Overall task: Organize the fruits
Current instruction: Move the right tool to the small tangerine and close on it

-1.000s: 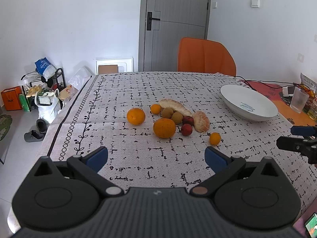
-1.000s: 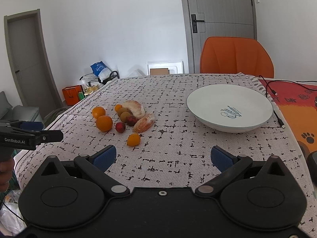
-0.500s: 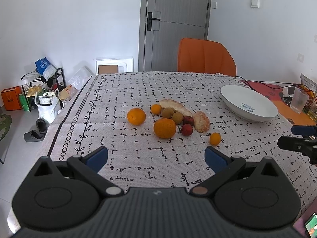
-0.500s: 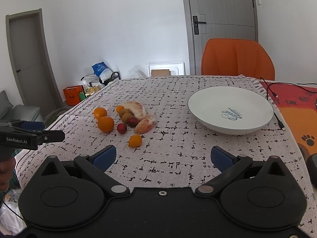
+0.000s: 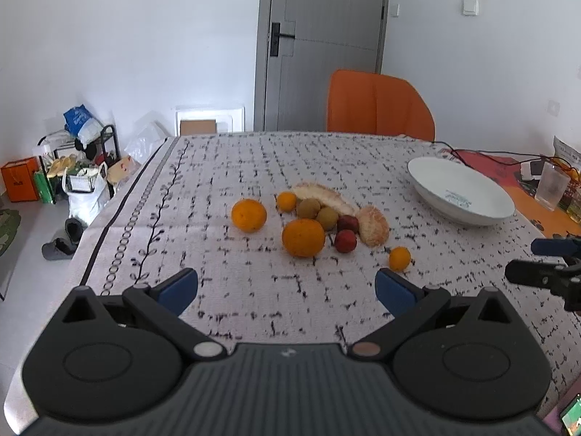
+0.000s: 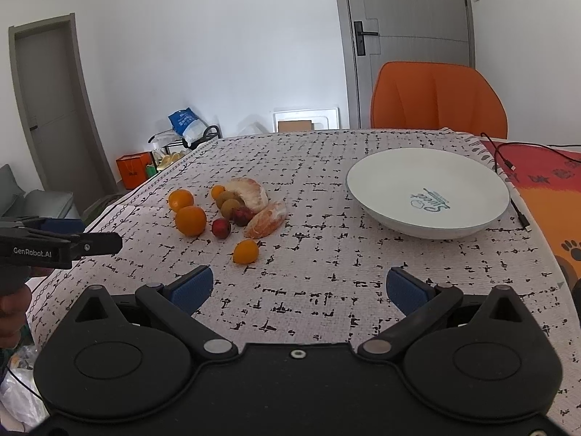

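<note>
A cluster of fruit lies mid-table: two large oranges [image 5: 303,237] [image 5: 249,215], two small oranges [image 5: 399,258] [image 5: 286,201], two brown kiwis [image 5: 309,208], two red plums [image 5: 345,241] and peeled pomelo pieces [image 5: 373,225]. A white empty bowl [image 5: 461,192] stands to the right; it also shows in the right wrist view [image 6: 428,190]. My left gripper [image 5: 287,287] is open and empty, short of the fruit. My right gripper [image 6: 297,287] is open and empty, near the small orange [image 6: 246,251].
An orange chair [image 5: 379,103] stands behind the table's far edge. A glass [image 5: 552,187], cables and an orange mat [image 6: 555,196] lie at the right side. Bags and a rack [image 5: 72,167] are on the floor at the left.
Both grippers have crept slightly forward toward the table's middle; the fruit and bowl have not moved. Both stay open.
</note>
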